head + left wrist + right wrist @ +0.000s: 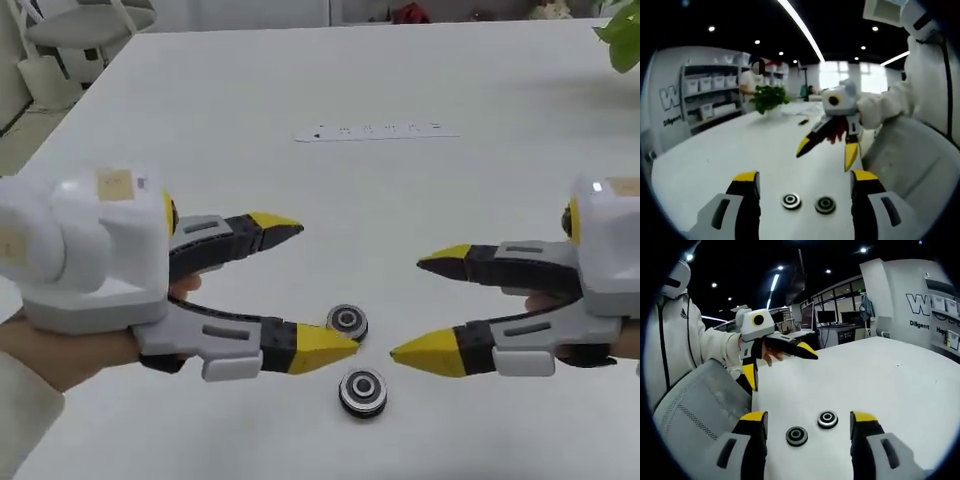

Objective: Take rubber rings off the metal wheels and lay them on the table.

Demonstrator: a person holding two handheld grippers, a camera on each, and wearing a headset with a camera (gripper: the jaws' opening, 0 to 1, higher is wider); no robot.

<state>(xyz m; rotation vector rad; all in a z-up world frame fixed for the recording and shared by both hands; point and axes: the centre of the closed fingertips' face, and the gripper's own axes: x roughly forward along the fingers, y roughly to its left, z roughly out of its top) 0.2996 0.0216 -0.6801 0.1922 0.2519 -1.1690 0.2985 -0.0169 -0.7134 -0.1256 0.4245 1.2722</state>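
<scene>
Two small metal wheels with dark rubber rings lie flat on the white table [330,190]. One wheel [347,321] is farther from me, the other wheel [362,391] nearer. My left gripper [310,285] comes in from the left, open, its lower jaw tip right beside the farther wheel. My right gripper [415,307] faces it from the right, open and holding nothing. In the left gripper view both wheels [791,201] [825,205] lie between the left gripper's [805,177] jaws, with the right gripper [826,156] beyond. In the right gripper view the wheels [827,419] [796,436] sit between the right gripper's [808,416] jaws.
A white power strip [378,131] lies farther back on the table. A green plant [625,35] stands at the back right corner and a white chair [80,30] beyond the back left edge. Shelves with bins [710,95] line the room's wall.
</scene>
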